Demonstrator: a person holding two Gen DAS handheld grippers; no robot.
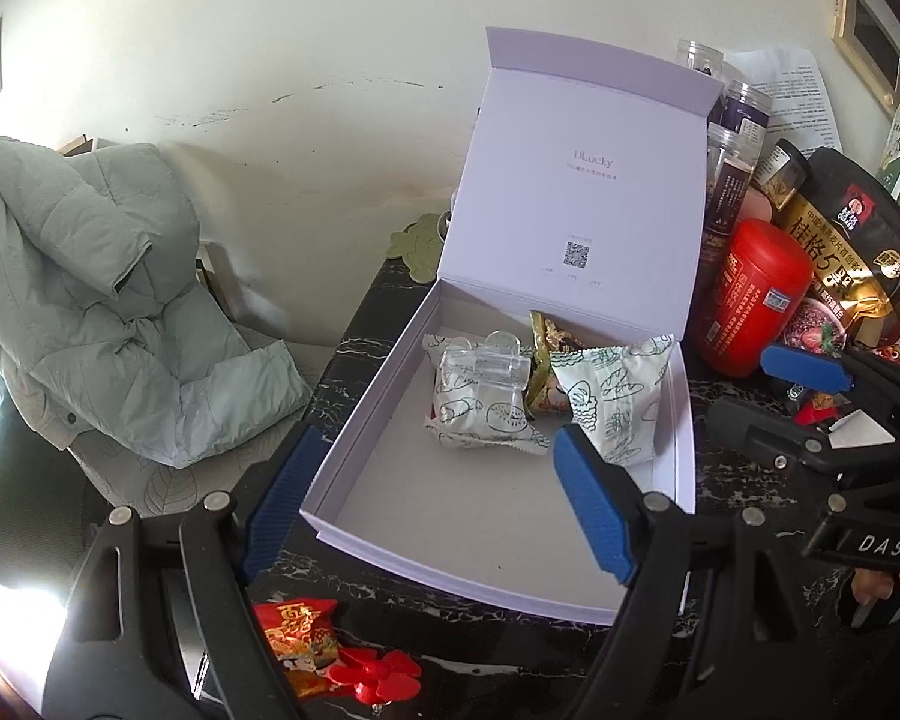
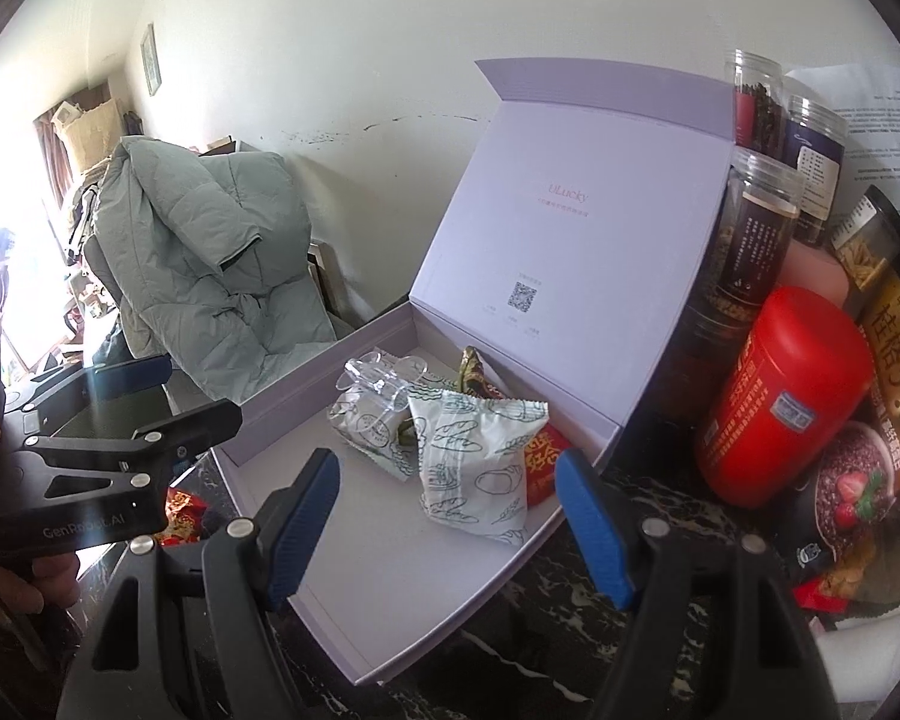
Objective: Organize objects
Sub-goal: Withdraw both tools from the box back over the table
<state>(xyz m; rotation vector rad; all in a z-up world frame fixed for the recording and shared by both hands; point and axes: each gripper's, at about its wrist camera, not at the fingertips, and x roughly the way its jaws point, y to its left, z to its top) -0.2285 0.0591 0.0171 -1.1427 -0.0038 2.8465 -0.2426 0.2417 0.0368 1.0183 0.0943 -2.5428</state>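
Note:
A white gift box (image 1: 366, 414) (image 2: 306, 384) stands open on the dark marble table, its lid upright at the back. Inside lie two white snack packets with bread drawings (image 1: 618, 402) (image 2: 480, 462), a clear plastic piece (image 1: 486, 369) (image 2: 384, 384), a gold wrapper (image 1: 546, 354) and a red packet (image 2: 543, 462). My left gripper (image 1: 438, 504) (image 2: 168, 399) hovers open over the box's front left part with nothing between its blue pads. My right gripper (image 2: 450, 519) (image 1: 786, 396) is open over the box's front right corner and holds nothing.
A red canister (image 1: 750, 294) (image 2: 780, 396), tall jars (image 1: 744, 114), an oat bag (image 1: 840, 240) and loose wrappers crowd the table right of the box. A red candy packet (image 1: 297, 630) and a red plastic piece (image 1: 384, 675) lie in front. A green jacket (image 1: 90, 288) drapes a chair at left.

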